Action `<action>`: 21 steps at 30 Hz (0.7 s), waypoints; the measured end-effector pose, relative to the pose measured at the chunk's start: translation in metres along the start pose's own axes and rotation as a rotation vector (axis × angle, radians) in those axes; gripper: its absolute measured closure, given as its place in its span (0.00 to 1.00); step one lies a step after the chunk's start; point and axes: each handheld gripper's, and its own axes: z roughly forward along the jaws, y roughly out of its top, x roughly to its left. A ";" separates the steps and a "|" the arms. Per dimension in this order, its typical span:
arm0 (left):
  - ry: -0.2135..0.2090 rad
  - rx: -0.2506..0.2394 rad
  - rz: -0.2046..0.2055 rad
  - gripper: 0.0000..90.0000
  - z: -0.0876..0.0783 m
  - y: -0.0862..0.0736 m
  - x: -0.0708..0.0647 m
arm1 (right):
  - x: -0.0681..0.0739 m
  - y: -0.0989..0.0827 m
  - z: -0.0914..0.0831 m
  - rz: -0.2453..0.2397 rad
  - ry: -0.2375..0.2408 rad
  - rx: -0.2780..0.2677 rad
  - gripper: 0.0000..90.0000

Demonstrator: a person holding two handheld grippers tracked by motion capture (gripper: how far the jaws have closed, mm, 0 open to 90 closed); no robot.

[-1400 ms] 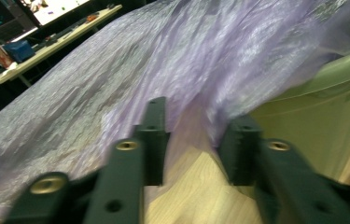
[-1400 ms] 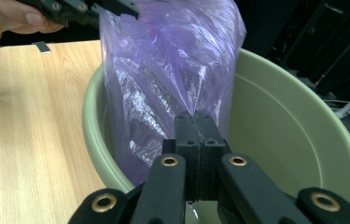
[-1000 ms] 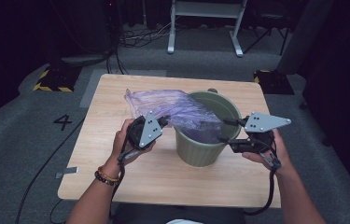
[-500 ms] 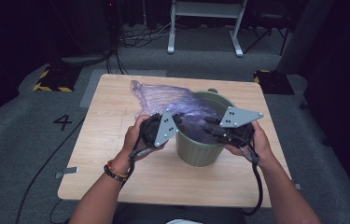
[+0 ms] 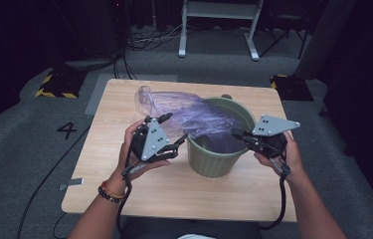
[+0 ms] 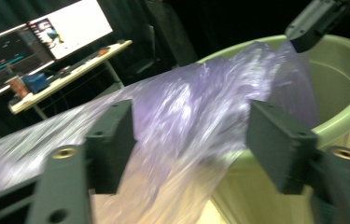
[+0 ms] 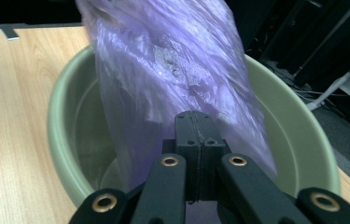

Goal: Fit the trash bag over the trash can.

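Bag-lining job, roughly midway by my read. Purple plastic bag [image 5: 184,112] lies draped across the bin's left rim, part dipping into the green bin [image 5: 219,159], the rest trailing out over the table [image 5: 124,194] toward the far left. Right gripper [image 5: 237,133] has just been closing and is now clamped tight on the film inside the bin – right gripper view shows jaws pressed together w/ purple sheet running in between. Left gripper [image 5: 174,132] has just been opening; its jaws stand apart, bag between them, prob. not pinched (blurred there). Left to do: open the mouth, spread it round the rim, push the rest in.
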 end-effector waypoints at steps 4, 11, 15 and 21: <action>0.032 -0.009 -0.064 0.23 -0.017 -0.009 0.012 | -0.007 -0.007 -0.005 0.027 -0.030 -0.005 1.00; 0.005 0.022 -0.136 0.18 -0.035 -0.024 0.020 | -0.009 -0.011 -0.006 0.040 -0.054 -0.008 1.00; -0.071 0.071 -0.155 0.18 -0.030 -0.033 0.017 | -0.012 -0.015 -0.007 0.050 -0.056 -0.010 1.00; -0.119 0.118 -0.115 0.25 -0.007 -0.033 0.009 | -0.012 -0.020 -0.012 0.050 -0.043 -0.035 1.00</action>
